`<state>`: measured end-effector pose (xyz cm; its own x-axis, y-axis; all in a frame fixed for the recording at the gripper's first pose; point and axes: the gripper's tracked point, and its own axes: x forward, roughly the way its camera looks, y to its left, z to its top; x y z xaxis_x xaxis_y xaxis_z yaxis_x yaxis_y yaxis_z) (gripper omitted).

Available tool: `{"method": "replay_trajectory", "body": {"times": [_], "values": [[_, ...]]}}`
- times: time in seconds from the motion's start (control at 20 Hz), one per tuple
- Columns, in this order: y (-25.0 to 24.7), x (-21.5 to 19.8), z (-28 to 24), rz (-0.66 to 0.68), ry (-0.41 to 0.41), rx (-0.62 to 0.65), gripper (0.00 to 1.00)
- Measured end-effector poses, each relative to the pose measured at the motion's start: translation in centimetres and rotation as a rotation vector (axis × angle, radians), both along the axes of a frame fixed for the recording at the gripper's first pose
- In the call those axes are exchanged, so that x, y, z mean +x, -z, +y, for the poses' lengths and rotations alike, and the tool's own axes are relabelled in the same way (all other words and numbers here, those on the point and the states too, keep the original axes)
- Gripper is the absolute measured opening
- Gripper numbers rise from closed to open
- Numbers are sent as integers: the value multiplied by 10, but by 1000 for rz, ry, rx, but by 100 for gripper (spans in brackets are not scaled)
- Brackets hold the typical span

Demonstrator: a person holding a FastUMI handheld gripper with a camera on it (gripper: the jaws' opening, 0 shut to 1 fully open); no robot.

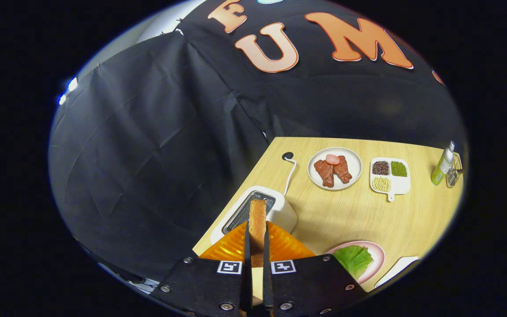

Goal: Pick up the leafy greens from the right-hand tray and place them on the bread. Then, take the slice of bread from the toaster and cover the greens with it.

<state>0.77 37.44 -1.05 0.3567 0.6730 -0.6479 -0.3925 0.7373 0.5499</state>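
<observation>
Gripping: fingers (257,246) closed narrow on the bread slice (258,224), one finger on each flat face; slice stands on edge between them, long axis running straight ahead along the fingers.
Toaster (275,211): white, just beyond the slice tip, slot open and looks empty; sits at the bench's left edge, cord running toward the far edge.
Orange plate (284,246): ribbed, directly under the fingers and slice, just this side of the toaster; what lies on it under the fingers is hidden.
Leafy greens (354,259): green leaf on a pink tray (379,255), right of the fingers at the bench's near edge. Greens look not on any bread — can't confirm, the lower bread can't be made out.
Key relation: slice is held edge-up; to cover anything it needs tipping flat, and the greens lie to the right, close by.
Step judged: bread lifted from toaster, carry stage.
Other: round plate with meat (334,169), divided dish of beans (390,176), green bottle (442,165) along the far edge of the bench (368,215).
</observation>
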Motion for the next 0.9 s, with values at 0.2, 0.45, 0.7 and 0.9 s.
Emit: {"method": "replay_trajectory", "body": {"times": [0.2, 0.45, 0.7, 0.9], "values": [[16, -8, -34, 0, 34, 19, 10], [36, -22, -73, 10, 70, 46, 10], [61, -35, -100, 22, 93, 73, 10], [81, -44, -114, 38, 115, 107, 10]]}}
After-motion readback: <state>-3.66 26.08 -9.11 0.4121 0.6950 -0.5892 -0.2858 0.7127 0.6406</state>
